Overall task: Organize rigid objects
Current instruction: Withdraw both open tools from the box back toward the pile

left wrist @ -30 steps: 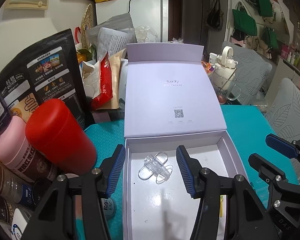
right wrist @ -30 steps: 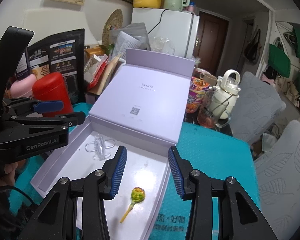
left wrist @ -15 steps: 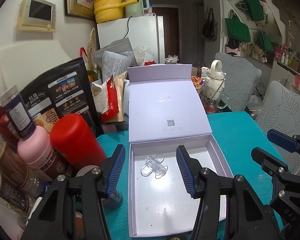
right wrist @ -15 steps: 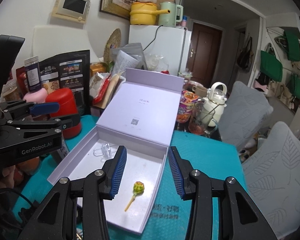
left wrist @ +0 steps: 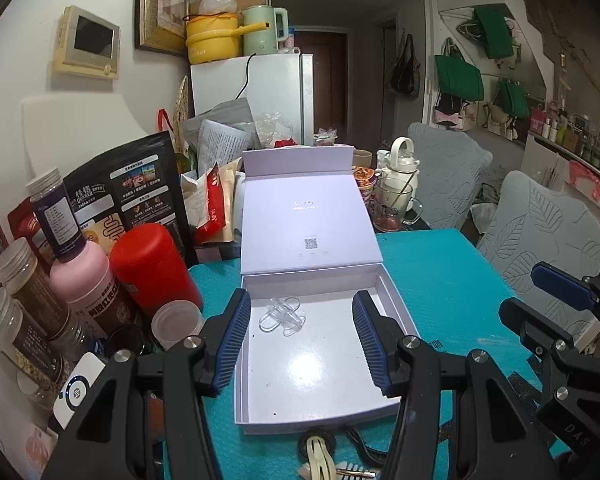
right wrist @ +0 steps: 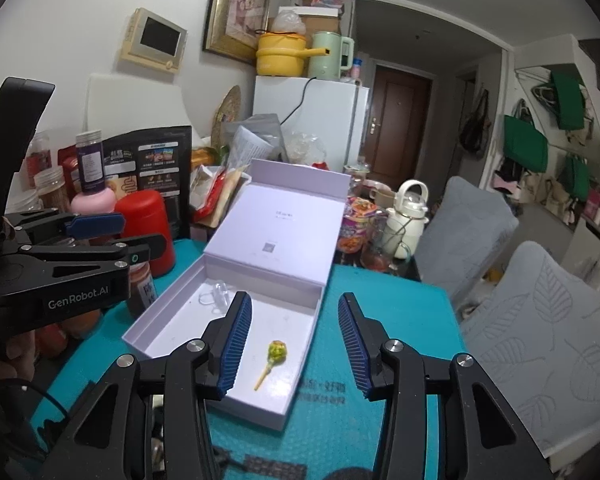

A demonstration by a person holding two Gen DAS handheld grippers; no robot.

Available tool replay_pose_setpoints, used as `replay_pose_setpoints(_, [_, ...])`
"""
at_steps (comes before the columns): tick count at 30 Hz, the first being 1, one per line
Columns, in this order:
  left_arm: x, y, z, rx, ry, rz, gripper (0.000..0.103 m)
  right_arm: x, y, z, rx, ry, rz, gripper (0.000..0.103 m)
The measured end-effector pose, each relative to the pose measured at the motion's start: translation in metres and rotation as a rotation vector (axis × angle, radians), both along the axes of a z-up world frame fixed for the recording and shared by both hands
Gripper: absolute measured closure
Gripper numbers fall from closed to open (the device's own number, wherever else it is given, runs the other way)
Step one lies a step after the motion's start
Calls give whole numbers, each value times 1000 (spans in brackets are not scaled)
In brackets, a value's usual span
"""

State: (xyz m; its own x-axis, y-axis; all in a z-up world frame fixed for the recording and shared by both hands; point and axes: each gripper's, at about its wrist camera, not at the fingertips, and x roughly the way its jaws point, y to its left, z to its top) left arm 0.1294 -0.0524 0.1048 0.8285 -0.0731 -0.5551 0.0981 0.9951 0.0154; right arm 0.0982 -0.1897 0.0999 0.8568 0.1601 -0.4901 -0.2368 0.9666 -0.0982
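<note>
Black plastic with blue ribbed pads: left tongs (left wrist: 300,340) spread, nothing between them, held above the near half of the open box (left wrist: 396,312). Right tongs (right wrist: 294,344) also spread and empty, jaws have just been opening a little; above the box's near right corner. Left tongs show side-on at the left of the right wrist view (right wrist: 112,236), a hand gripping the handle below.

Lavender box sits on the teal counter (left wrist: 452,280), lid (left wrist: 306,220) flipped back and leaning on the clutter behind. Inside: lollipop (right wrist: 274,356), yellow-green head, stick pointing to the near edge, lying near the right wall; clear plastic clip (left wrist: 282,314) toward the far left corner, well apart from the lollipop.

Left of the box: red canister (left wrist: 152,268), pink bottle (left wrist: 86,280), jars, black pouch (left wrist: 128,196). Behind the lid: snack bags, white kettle (left wrist: 400,160), glass mug. Far back: white fridge (left wrist: 260,92) with yellow pot and green kettle on top.
</note>
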Motion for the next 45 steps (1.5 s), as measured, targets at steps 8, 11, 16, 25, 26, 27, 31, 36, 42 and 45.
replay_pose_setpoints(8, [-31, -16, 0, -23, 18, -70, 50, -43, -15, 2, 13, -13, -24, 50])
replay_pose_setpoints(11, [-45, -17, -1, -33, 24, -80, 50, -57, -20, 0, 22, -14, -35, 45])
replay_pose_setpoints(16, [-69, -16, -5, -44, 30, -95, 50, -81, -26, -4, 59, -3, -42, 34])
replay_pose_setpoints(25, [-101, -6, -20, -46, 60, -115, 50, -114, -21, -23, 72, 34, -56, 26])
replay_pose_setpoints(26, [-104, -4, -22, -46, 70, -112, 50, -118, -21, -24, 74, 39, -55, 26])
replay_pose_setpoints(27, [-107, -2, -23, -47, 77, -108, 50, -121, -19, -26, 78, 46, -52, 26])
replay_pose_setpoints(31, [-124, 8, -27, -39, 66, -85, 47, -130, -15, -34, 91, 67, -42, 24])
replay_pose_setpoints(36, [-139, 20, -34, -33, 50, -45, 21, -136, -9, -47, 107, 90, -12, 21])
replay_pose_setpoints(42, [-144, 31, -58, -44, 99, -45, 20, -136, -3, -67, 144, 130, 12, 14])
replay_pose_setpoints(45, [-148, 35, -70, -36, 81, -35, 20, -136, 0, -77, 141, 145, -2, 12])
